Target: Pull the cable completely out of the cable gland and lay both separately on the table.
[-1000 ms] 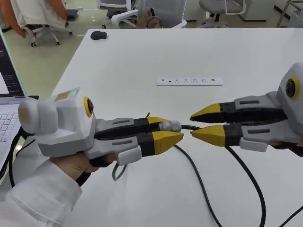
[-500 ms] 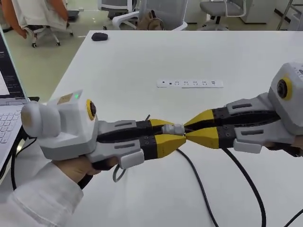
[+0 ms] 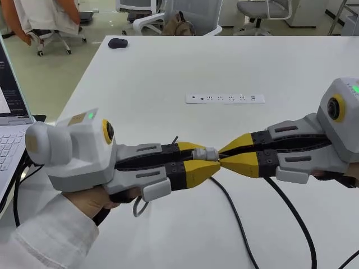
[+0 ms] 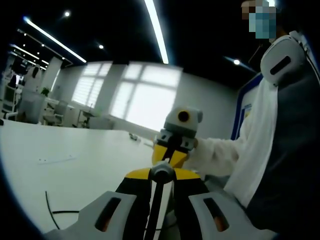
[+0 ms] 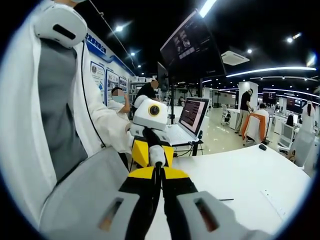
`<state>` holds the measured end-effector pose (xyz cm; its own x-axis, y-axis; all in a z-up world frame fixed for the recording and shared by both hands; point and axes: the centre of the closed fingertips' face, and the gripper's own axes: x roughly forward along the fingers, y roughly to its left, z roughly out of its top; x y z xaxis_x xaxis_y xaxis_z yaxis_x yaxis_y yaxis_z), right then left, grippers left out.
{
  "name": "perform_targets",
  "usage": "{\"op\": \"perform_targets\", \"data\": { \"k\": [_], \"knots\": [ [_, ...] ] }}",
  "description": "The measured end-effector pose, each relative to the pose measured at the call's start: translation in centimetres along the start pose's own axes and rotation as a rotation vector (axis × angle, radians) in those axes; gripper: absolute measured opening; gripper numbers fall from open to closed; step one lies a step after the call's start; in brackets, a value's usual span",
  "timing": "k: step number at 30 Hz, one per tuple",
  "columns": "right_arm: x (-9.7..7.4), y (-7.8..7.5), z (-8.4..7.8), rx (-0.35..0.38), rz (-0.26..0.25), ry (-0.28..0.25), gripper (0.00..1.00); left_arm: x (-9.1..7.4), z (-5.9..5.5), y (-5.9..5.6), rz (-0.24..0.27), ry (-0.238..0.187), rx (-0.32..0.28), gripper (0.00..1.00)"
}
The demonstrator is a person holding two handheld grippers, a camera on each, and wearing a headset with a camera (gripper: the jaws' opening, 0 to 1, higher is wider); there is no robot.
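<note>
Above the white table (image 3: 168,73), my left gripper (image 3: 212,155) is shut on the grey cable gland (image 3: 205,152), which pokes out between its yellow tips. Tip to tip with it from the right, my right gripper (image 3: 222,157) is shut on the black cable (image 3: 238,218) just where it leaves the gland. From there the cable drops to the table and runs toward the near edge. In the left gripper view the gland (image 4: 162,171) sits between my closed jaws with the right gripper (image 4: 172,150) straight ahead. The right gripper view has the cable (image 5: 157,182) clamped in my jaws and the gland (image 5: 156,155) just beyond.
A white power strip (image 3: 224,98) lies mid-table beyond the grippers. A black mouse (image 3: 116,42) rests near the far left corner. An open laptop (image 3: 8,140) stands at the left edge with dark leads (image 3: 15,193) below it. Office chairs stand behind the table.
A second ago my right gripper was open just right of the gland; it has moved left and shut on the cable. The left gripper has kept its hold on the gland.
</note>
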<state>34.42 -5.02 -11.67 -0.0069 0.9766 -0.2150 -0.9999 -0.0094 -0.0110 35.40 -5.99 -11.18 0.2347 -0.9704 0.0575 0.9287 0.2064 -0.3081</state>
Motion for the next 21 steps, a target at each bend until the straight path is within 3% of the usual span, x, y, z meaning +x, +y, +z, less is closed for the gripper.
{"op": "perform_targets", "data": {
  "k": [8,21],
  "knots": [
    [0.0,0.0,-0.6,-0.005,0.012,0.020,0.02,0.0,-0.2,0.0,0.004,0.006,0.005,0.17],
    [-1.4,-0.6,-2.5,0.038,-0.026,0.038,0.02,-0.7,0.0,0.4,0.027,-0.003,0.003,0.17]
  ]
}}
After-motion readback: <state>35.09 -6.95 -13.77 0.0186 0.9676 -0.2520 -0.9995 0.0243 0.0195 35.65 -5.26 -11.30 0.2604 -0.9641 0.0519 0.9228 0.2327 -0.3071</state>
